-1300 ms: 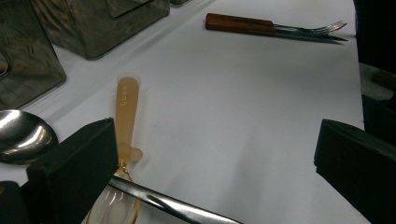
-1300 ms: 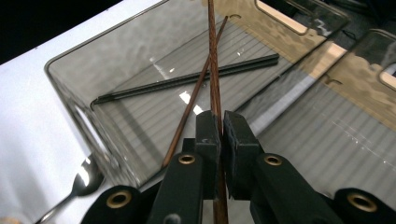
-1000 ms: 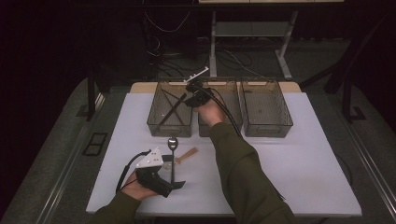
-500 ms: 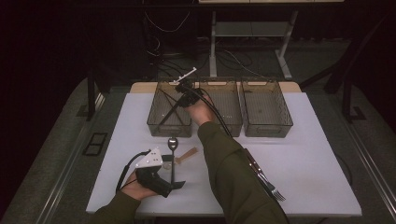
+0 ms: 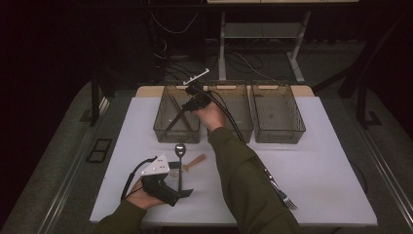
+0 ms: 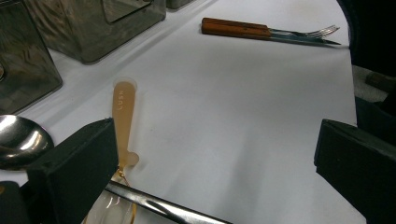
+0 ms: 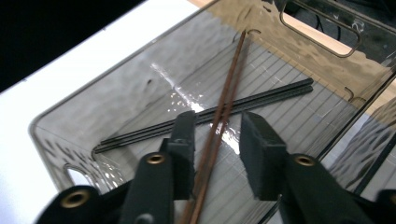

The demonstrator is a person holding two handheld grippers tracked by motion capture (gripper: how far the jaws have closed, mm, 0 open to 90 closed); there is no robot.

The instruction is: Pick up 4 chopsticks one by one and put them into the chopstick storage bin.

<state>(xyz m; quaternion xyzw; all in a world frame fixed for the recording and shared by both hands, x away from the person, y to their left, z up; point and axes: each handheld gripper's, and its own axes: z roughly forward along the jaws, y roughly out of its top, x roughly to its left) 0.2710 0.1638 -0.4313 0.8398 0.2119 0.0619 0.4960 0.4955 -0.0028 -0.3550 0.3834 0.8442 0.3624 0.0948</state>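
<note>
Brown chopsticks partly behind right gripper

Olive sleeves, black grippers (brass screws), trailing black cables.

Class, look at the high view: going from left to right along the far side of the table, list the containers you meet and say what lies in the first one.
Left bin, holding brown chopsticks and black chopsticks → middle bin → right bin.

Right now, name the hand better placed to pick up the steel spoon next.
Left, probably: the left gripper rests open beside the steel spoon, while the right gripper, jaws just opening, hovers over brown chopsticks in the left bin.
</note>
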